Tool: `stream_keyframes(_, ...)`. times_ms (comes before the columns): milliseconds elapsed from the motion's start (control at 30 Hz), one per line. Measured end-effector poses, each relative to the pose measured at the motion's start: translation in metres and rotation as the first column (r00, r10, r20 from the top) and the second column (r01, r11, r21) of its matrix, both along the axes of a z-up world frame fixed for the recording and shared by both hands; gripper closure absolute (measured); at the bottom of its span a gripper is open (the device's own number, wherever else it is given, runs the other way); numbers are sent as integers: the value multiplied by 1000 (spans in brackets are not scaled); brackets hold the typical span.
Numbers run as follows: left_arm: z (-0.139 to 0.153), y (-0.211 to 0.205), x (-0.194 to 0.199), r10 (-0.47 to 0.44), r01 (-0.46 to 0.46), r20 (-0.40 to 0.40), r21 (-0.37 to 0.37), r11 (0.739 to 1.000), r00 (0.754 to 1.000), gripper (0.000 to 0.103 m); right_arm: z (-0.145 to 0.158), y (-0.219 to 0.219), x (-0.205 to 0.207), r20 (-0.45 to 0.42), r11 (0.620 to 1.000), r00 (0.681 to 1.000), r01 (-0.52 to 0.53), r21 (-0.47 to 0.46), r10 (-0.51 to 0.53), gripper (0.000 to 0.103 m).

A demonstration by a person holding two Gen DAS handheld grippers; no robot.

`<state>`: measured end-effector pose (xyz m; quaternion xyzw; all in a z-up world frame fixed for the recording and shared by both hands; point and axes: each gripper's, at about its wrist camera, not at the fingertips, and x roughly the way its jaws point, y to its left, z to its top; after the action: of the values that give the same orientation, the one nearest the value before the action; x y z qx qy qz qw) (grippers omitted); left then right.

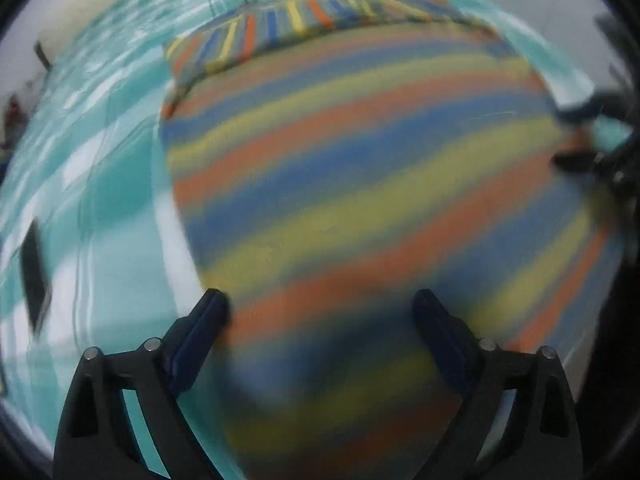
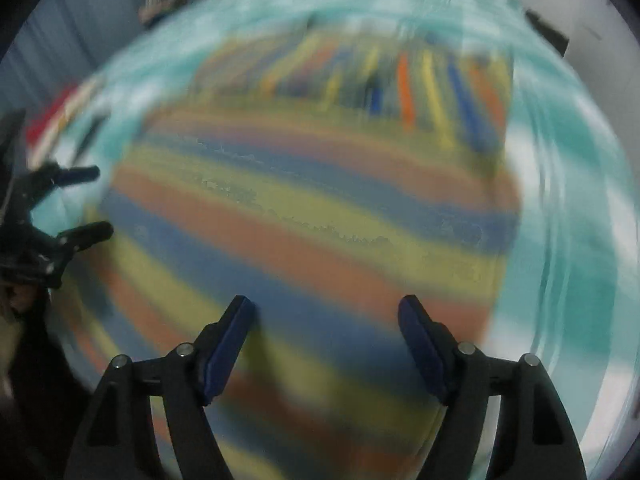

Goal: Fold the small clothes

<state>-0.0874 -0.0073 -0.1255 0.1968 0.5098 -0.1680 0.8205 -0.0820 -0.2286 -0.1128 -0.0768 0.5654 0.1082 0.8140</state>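
1. The striped garment (image 1: pixel 360 184) covers the middle of the teal checked cloth (image 1: pixel 100 184).
2. Bare cloth runs along the garment's left and right edges.
3. A dark flat object (image 1: pixel 34 272) lies on the cloth near its left edge.
4. Both views are motion-blurred.

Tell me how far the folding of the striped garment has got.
Done: the striped garment lies on the teal cloth, its far edge apparently folded over, stripes running crosswise there. In hand: nothing; the left tool and right tool are both open above it. Left: probably further folds, though blur hides detail.
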Motion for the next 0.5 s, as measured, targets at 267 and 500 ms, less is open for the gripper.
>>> stream_keyframes(267,34,65,-53,240,-238,5,-119,964,971,7,31,-54,-103,-28,977,980,199,77,-197,20)
stream_keyframes(500,4,40,-49,178,-183,-103,-44,982,979,52,-2,-64,-90,-217,939,959,236,251,-183,66)
